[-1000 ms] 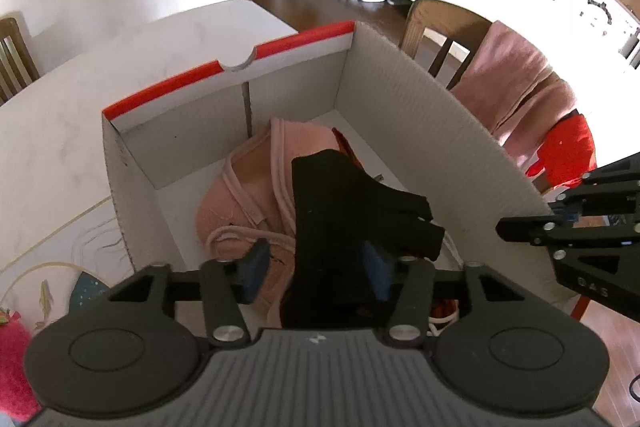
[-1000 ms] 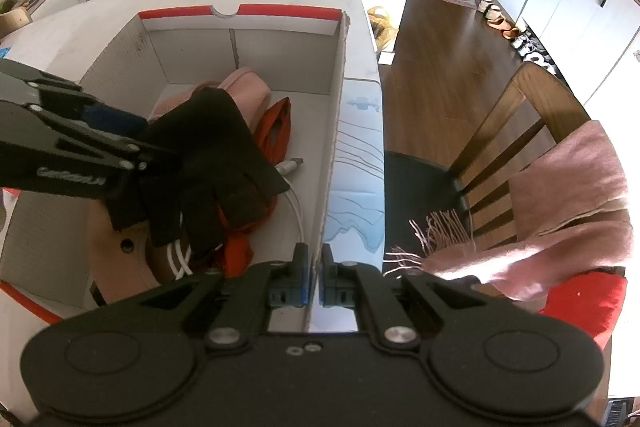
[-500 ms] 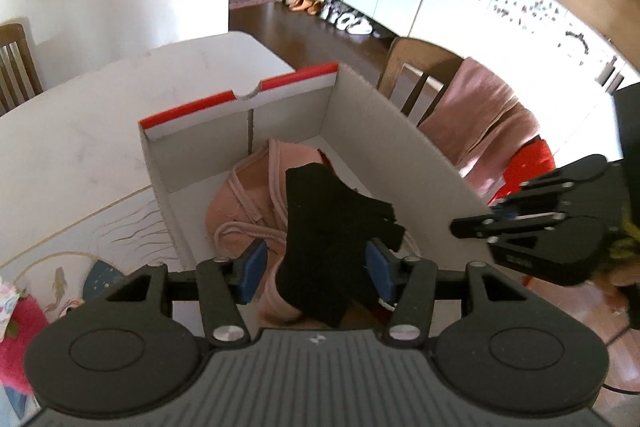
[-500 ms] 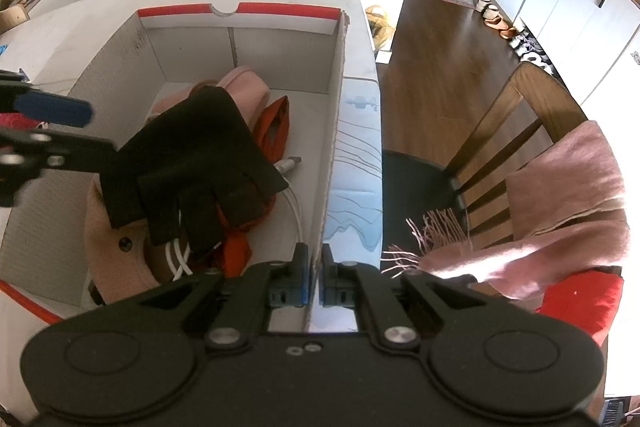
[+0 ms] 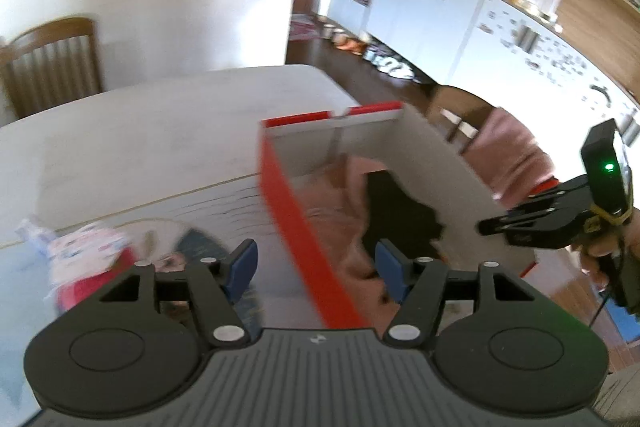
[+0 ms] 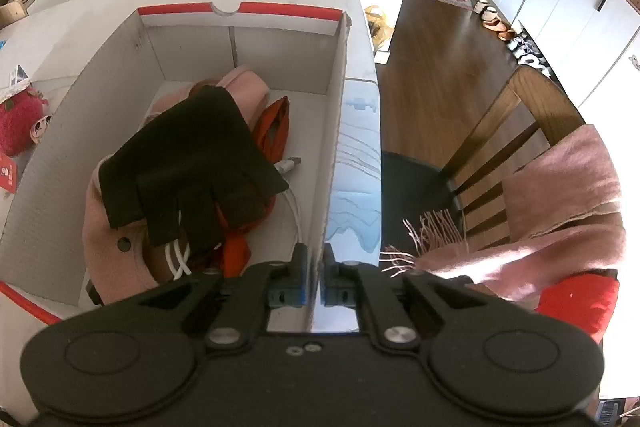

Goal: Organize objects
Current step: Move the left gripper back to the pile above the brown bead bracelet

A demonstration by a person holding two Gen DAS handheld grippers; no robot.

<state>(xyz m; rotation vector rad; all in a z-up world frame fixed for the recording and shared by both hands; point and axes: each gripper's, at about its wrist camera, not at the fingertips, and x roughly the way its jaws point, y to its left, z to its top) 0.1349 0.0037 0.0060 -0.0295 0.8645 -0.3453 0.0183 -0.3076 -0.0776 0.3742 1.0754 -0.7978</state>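
Black glove (image 6: 188,163) lay in box (image 6: 72,131) on tabletop (image 5: 132,131), atop pink garment (image 6: 108,247). My left tool (image 5: 316,269) had just been opening: jaws apart, nothing between pads, box's red edge ahead. My right tool (image 6: 314,287) clamped box's right wall, jaws nearly closed.

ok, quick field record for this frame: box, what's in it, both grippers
box: white cardboard box with red rim, open, on the table
contents: black glove on top of pink cap; orange strap; white cable
left gripper: jaws just opened, nothing between them, above the box's near wall
right gripper: shut on the box's right wall
outside box: red plush on table; pink scarf on chair
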